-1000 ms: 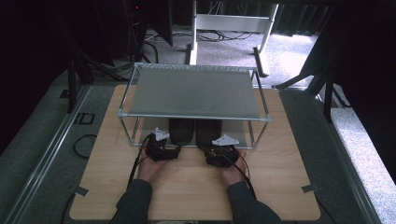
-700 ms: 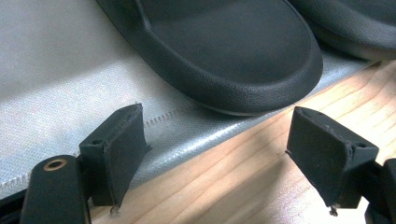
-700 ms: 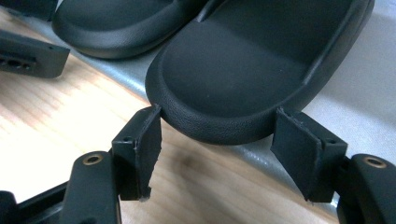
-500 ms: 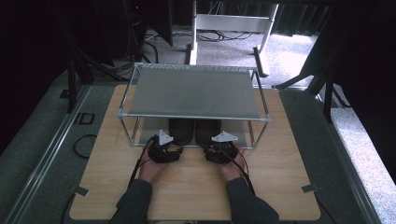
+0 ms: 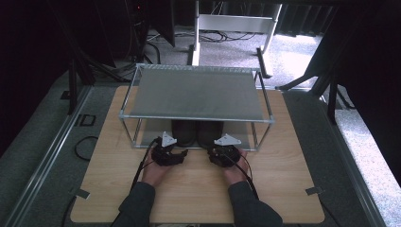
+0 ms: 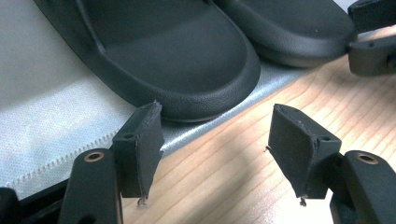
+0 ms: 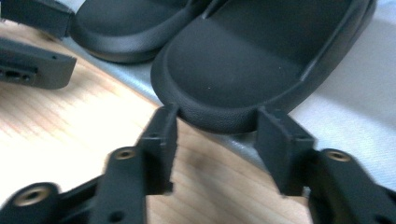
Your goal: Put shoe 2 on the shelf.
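As both grippers' fingers have just been closing yet stand open, left gripper (image 5: 176, 152) and right gripper (image 5: 222, 153) flank each slipper's heel (image 7: 224, 88), ready to draw the pair off the rack's lower shelf (image 5: 151, 130).

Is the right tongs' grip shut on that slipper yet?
Not clearly: the right tongs, just closing, flank the slipper's heel edge; contact cannot be told.

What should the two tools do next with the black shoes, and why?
Probably ease both forward a little. Both have just been closing, but the left tool hangs short of the left shoe's end. The right tool flanks the right shoe's rim without clearly pinching it.
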### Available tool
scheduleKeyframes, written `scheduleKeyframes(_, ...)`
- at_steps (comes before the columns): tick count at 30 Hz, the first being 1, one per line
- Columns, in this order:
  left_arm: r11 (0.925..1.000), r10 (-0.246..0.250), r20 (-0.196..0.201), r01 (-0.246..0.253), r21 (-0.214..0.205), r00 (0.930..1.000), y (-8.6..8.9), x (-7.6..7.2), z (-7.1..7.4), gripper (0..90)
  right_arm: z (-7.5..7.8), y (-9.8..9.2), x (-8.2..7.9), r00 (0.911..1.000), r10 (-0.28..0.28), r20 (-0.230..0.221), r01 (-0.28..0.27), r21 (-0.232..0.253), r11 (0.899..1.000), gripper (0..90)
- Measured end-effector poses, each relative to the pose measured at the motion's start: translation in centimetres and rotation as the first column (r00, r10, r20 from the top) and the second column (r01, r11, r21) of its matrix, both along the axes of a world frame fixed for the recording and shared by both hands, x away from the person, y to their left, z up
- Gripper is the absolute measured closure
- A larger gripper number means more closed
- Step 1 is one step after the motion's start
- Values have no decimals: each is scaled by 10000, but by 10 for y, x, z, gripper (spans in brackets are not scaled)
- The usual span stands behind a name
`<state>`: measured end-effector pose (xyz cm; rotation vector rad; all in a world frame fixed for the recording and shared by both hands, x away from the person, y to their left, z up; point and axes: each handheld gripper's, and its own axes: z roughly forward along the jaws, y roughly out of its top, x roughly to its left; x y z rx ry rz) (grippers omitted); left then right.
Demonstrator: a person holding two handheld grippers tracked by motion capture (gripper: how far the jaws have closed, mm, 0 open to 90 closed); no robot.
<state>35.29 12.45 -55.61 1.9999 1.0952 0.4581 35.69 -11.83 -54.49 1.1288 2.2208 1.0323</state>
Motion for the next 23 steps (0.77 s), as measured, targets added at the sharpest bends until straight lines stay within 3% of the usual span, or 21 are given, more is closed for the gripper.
scheduleKeyframes(6, 9999, -84, 20, 84, -102, 10000, 2, 0, -1, 363, 0, -1, 3, 9997, -227, -16, 227, 87, 9997, 517)
scheduleKeyframes(11, 9997, 63, 16, -63, -220, 10000, 5, -5, 2, 361, 2, -9, -7, 10000, -86, 1, 86, 19, 10000, 450)
scheduleKeyframes(17, 9964, 461, 194, -445, -726, 9988, 23, -14, 9, 361, 0, -33, -19, 9999, -149, -65, 149, -72, 9999, 428)
scheduleKeyframes(23, 9943, 937, 316, -919, -537, 9951, 36, -20, 8, 360, -2, -56, -21, 9985, -384, -380, 382, -72, 9992, 417)
